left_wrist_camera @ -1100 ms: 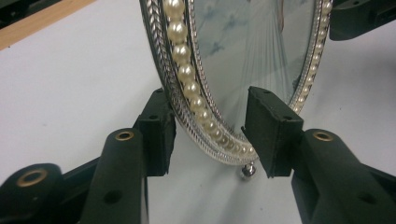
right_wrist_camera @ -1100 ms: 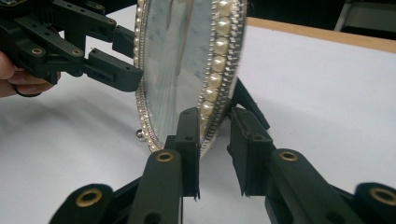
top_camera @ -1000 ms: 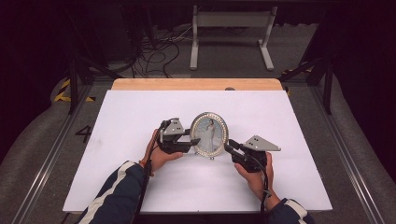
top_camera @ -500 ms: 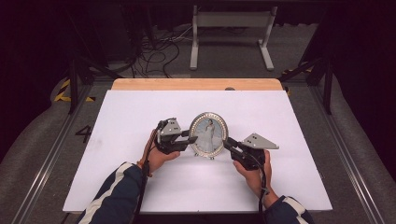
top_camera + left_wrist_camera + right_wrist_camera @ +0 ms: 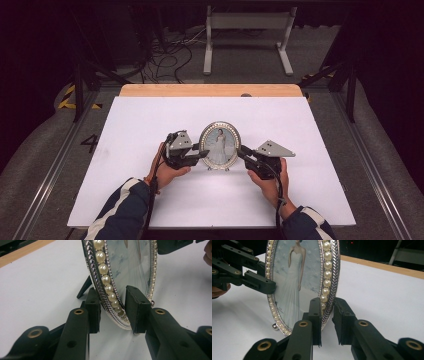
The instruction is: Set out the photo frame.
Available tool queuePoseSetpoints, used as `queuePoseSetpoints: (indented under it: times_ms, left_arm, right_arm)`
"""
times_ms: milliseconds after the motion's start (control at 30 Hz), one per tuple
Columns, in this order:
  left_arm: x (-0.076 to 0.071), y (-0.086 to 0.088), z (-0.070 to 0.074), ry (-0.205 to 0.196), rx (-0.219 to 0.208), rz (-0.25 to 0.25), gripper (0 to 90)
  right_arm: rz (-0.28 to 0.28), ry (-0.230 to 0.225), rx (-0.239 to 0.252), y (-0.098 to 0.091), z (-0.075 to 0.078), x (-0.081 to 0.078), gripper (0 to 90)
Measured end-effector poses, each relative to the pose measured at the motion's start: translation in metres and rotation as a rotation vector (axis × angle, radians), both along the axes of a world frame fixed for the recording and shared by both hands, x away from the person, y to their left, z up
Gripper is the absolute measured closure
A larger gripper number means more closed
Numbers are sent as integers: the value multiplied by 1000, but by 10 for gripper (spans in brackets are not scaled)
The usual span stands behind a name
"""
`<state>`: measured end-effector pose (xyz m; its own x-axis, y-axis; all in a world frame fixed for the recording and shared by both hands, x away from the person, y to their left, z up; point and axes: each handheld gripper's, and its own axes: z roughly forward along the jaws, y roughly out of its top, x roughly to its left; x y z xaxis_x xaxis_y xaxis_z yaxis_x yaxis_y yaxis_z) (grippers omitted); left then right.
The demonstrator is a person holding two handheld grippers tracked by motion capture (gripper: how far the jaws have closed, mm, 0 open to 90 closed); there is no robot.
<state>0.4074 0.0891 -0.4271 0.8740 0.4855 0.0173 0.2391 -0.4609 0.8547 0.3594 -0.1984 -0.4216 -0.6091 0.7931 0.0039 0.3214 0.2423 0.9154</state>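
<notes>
Nearest us, our two hands hold the grippers low over the white table. The left gripper has just been closing, and its jaws straddle the left rim of the oval picture frame; in the left gripper view one pad sits against the back while the front pad stands at the glass, though we cannot tell whether it presses. The right gripper has likewise been closing and pinches the right rim, its pads tight on the pearl border. The frame stands upright near the table's middle, propped on its rear easel leg. We judge this the grasping step. Next we should firm up both grips evenly, then lift together without twisting the frame.
</notes>
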Motion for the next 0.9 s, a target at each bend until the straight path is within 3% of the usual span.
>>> queuePoseSetpoints:
  times_ms: [433,900]
  left_arm:
    - [1,-1,0,-11,3,-6,655]
    - [-1,1,3,-28,7,-7,617]
  right_arm:
    - [8,-2,-41,0,1,0,772]
    - [55,-9,-122,1,2,0,729]
